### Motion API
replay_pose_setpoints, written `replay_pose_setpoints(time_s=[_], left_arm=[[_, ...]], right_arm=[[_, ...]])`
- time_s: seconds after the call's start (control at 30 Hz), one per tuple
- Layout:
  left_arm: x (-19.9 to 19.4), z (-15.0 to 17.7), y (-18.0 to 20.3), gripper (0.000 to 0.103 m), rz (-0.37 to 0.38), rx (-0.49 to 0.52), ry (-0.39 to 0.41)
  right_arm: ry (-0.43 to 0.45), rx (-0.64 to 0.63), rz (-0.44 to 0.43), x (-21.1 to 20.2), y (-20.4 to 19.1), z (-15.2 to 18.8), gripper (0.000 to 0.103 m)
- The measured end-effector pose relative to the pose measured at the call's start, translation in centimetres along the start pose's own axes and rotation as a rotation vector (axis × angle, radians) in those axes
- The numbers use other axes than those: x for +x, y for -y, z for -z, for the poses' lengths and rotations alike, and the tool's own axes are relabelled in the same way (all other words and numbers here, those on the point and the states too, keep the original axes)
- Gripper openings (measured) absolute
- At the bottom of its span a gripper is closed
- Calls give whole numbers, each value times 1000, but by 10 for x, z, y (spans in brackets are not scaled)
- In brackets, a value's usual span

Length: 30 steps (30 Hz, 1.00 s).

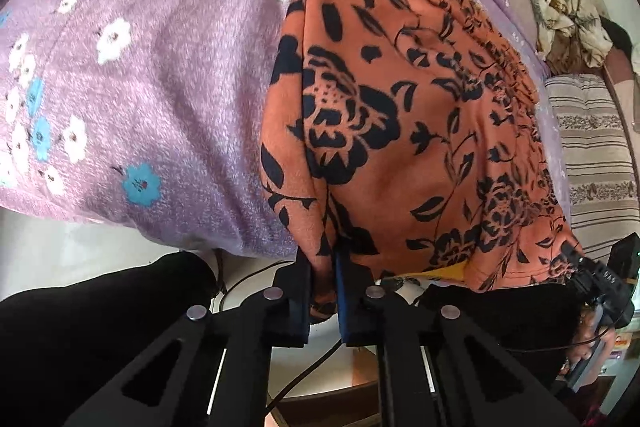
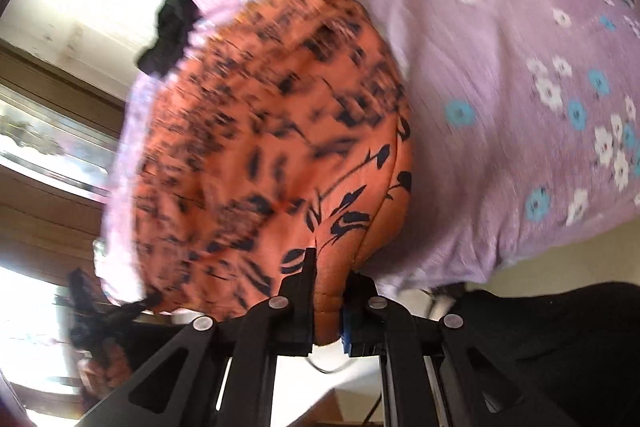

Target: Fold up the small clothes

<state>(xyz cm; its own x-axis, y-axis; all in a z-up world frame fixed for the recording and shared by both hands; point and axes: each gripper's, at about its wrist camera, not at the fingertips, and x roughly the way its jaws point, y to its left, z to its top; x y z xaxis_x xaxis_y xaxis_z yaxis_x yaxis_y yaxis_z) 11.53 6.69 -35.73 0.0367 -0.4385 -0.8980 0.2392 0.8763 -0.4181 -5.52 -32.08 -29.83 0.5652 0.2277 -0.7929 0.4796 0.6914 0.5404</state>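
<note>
An orange garment with a black flower print (image 1: pixel 408 115) lies on a purple flowered blanket (image 1: pixel 140 67). My left gripper (image 1: pixel 324 267) is shut on the garment's near left edge, with cloth pinched between the jaws. My right gripper (image 2: pixel 330 275) is shut on another near edge of the same garment (image 2: pixel 260 147), which bulges between the jaws. The right wrist view is blurred. The other gripper shows at the right edge of the left wrist view (image 1: pixel 600 283) and at the lower left of the right wrist view (image 2: pixel 96 311).
The purple blanket (image 2: pixel 500 67) covers the bed up to its near edge. A striped pillow (image 1: pixel 592 155) and a crumpled cream cloth (image 1: pixel 568 15) lie at the right. A black cloth (image 2: pixel 172 31) lies at the blanket's far edge. Pale floor and cables show below the bed.
</note>
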Motion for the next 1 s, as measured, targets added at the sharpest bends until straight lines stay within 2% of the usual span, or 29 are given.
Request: replay_pose_setpoints(time_s=[0.17, 0.33, 0.53, 0.63, 0.73, 0.87, 1.0], left_arm=[[-33, -4, 0, 9, 73, 18, 60], [-68, -16, 3, 8, 149, 19, 119], [-96, -41, 15, 8, 211, 47, 169], [-101, -66, 26, 8, 220, 64, 190], [-103, -95, 31, 8, 216, 65, 205], [-100, -147, 36, 8, 225, 46, 213], [-87, -213, 38, 8, 227, 9, 223]], right_arm=[[69, 38, -119, -36, 0, -15, 9], [112, 60, -213, -54, -4, -27, 9], [141, 66, -284, -63, -13, -47, 9], [156, 66, -295, -64, -19, -64, 9], [181, 77, -308, -60, -25, -95, 9], [208, 101, -305, -46, -34, -143, 9], [246, 145, -282, -19, -38, -201, 9]])
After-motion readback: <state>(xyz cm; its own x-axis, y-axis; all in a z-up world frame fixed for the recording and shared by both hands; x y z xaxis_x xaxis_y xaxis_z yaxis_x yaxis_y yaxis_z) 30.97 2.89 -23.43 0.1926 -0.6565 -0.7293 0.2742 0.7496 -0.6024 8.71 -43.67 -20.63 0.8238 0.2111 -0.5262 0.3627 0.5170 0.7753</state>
